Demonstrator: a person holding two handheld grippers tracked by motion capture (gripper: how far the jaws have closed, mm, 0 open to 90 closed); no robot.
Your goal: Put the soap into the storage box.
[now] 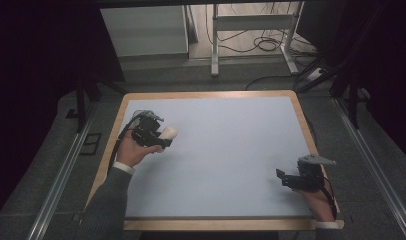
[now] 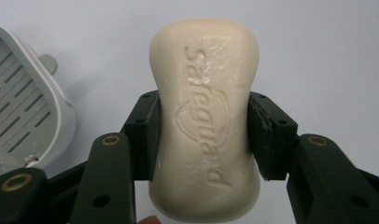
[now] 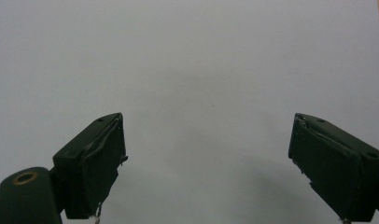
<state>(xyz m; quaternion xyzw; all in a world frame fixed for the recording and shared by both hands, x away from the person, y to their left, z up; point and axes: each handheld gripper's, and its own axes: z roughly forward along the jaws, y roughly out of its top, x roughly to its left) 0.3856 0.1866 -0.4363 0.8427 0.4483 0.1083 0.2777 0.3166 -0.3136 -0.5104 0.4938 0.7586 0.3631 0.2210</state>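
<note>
I have the soap bar [image 2: 204, 119] clamped across its waist in the left gripper [image 2: 202, 135], pads pressing both narrow sides, the bar lifted off the table [image 2: 318, 46]. Its long axis runs straight out along the jaws, embossed face up toward the camera. The grey slatted soap dish [image 2: 26, 107] sits just left of the jaws; I judge I should swing left, keep the bar level, and lower before easing off. The right gripper [image 3: 206, 158] rests wide open, holding nothing.
</note>
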